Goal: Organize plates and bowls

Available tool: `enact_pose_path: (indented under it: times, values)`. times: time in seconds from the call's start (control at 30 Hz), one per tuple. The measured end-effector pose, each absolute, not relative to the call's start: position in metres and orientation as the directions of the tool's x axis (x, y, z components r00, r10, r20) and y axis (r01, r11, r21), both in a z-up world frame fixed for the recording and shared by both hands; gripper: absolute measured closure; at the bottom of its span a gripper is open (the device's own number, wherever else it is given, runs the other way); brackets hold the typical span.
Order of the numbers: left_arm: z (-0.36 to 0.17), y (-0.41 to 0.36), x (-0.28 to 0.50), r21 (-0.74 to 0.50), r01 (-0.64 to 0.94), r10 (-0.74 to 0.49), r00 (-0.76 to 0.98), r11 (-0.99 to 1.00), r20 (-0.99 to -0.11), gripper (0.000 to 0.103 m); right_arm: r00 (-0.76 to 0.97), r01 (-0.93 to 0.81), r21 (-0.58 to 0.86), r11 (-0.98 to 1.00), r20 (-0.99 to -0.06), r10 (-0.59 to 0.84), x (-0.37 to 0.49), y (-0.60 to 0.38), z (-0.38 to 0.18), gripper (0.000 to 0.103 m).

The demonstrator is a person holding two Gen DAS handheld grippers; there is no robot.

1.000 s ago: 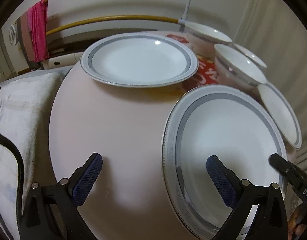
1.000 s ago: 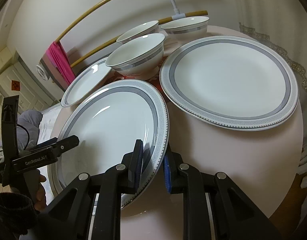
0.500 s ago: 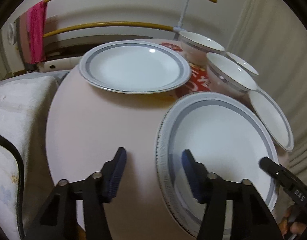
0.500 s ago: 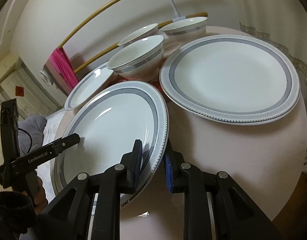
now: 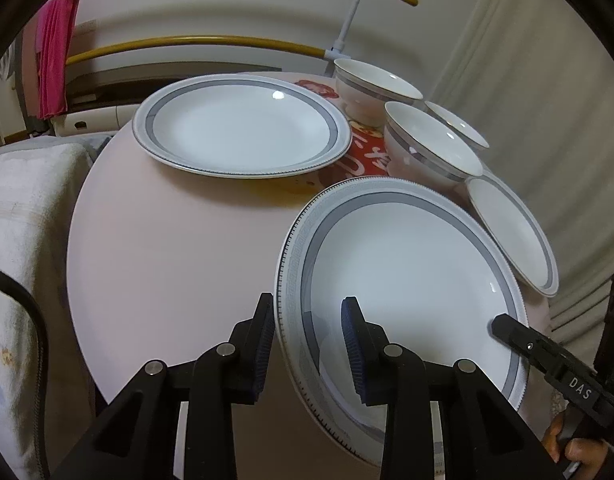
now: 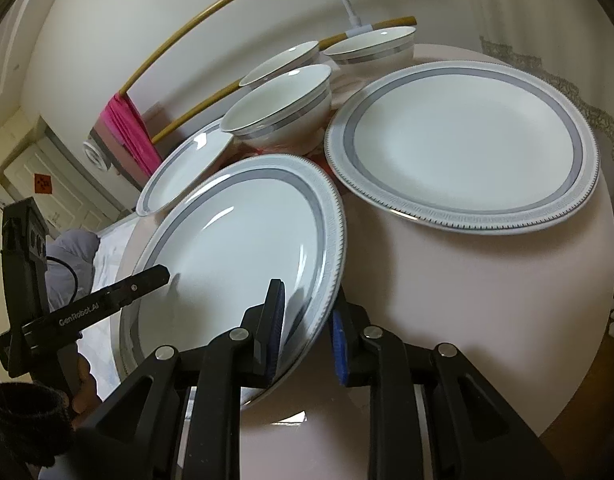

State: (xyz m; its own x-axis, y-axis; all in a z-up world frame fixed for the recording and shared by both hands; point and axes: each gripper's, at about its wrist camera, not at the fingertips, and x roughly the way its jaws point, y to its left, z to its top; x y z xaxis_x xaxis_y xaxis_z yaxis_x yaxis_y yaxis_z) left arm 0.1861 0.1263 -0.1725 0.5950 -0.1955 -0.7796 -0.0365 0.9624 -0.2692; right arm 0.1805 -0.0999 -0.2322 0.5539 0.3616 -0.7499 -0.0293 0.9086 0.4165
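The left gripper straddles the near-left rim of a large round white porcelain plate with a grey patterned border; its jaws are closing, one pad outside and below the rim, the other over the plate's inner face, neither yet clearly pressing. The right gripper straddles the opposite rim of the same plate; its jaws are easing open, one pad on the inner face, the other under the rim, and contact looks close, though firm clamping cannot be confirmed. The plate sits tilted, its right-hand edge raised, at the near side of a round pale pink table.

Judgement: the step in hand is a two-sided hold. The left pads should seat squarely on the rim before any lift, and both sides should rise together to keep the glazed plate from slipping.

Surroundings: a second matching large plate lies flat, well apart toward the far side. A smaller white plate with grey band lies just beside the held plate, its edge near the lifting path. Three white bowls with grey bands cluster close behind; clearance there is tight. A pink cloth hangs on a yellow rail beyond.
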Motion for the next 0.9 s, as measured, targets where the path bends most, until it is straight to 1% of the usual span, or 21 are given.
enact_pose_path:
  times: [0.07,0.17,0.27,0.43,0.63,0.9]
  values:
    - [-0.172,0.126,0.186,-0.265,-0.041,-0.189,0.595,0.963,-0.781,0.082,0.557,-0.030,0.401,0.916,-0.754,0.348,0.180,-0.098,-0.232,0.084]
    - [-0.173,0.128,0.185,-0.277,-0.041,-0.199,0.598,0.960,-0.777,0.083,0.558,-0.030,0.395,0.918,-0.756,0.343,0.181,-0.098,-0.232,0.084]
    - [-0.173,0.126,0.185,-0.266,-0.034,-0.193,0.601,0.963,-0.776,0.083,0.561,-0.034,0.381,0.924,-0.758,0.333,0.182,-0.097,-0.231,0.084]
    - [-0.176,0.129,0.186,-0.293,-0.026,-0.219,0.602,0.956,-0.768,0.082,0.567,-0.032,0.375,0.927,-0.757,0.326,0.180,-0.096,-0.231,0.084]
    - [-0.174,0.129,0.181,-0.295,-0.041,-0.208,0.615,0.955,-0.761,0.085,0.579,-0.021,0.345,0.939,-0.761,0.292,0.177,-0.091,-0.230,0.084]
    - [-0.164,0.132,0.165,-0.288,-0.022,-0.204,0.655,0.957,-0.728,0.086,0.594,-0.057,0.327,0.943,-0.748,0.295,0.172,-0.087,-0.223,0.084]
